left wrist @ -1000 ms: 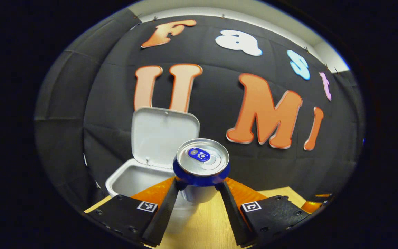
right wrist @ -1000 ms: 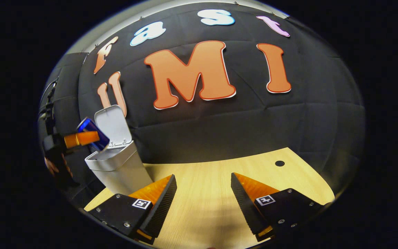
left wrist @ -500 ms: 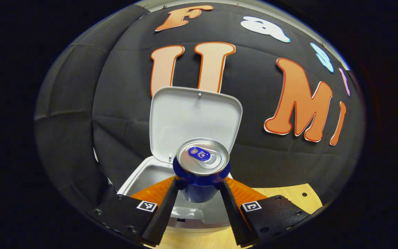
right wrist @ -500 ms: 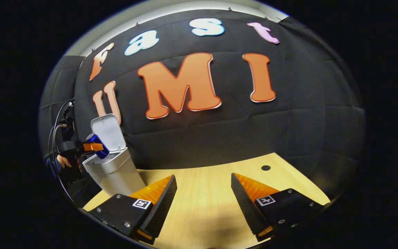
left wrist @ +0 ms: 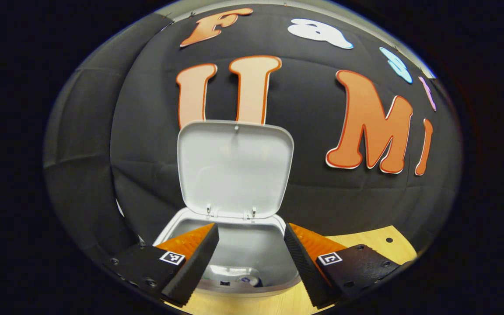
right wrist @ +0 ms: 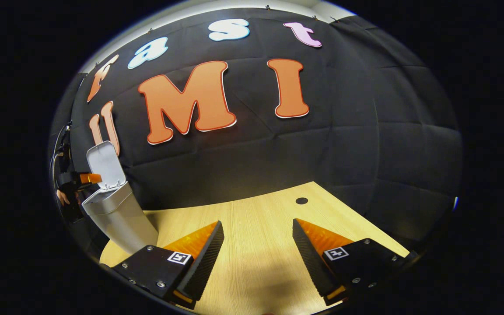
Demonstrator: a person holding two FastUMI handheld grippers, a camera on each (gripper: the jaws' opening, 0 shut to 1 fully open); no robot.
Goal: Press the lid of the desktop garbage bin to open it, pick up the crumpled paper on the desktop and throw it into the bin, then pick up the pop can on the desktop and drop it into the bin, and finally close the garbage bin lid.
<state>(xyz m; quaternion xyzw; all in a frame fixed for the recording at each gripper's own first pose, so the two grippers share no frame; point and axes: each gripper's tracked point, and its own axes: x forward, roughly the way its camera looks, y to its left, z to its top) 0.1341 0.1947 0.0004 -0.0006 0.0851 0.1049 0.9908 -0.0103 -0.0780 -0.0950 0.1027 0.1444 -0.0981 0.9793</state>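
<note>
Left tongs (left wrist: 251,258) apart, empty, over open bin (left wrist: 234,245); can (left wrist: 239,276) lies inside. Right tongs (right wrist: 256,251) apart above table (right wrist: 256,218). Lid (left wrist: 234,168) upright, light, hinged: push top edge

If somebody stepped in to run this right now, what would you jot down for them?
Left tool: open, holding nothing, above the open bin.
Right tool: open, holding nothing, over the wooden desktop.
Bin: lid stands upright; the pop can lies inside at the bottom. The crumpled paper cannot be made out.
Done: lid opened, can dropped in.
Left: close the lid.
</note>
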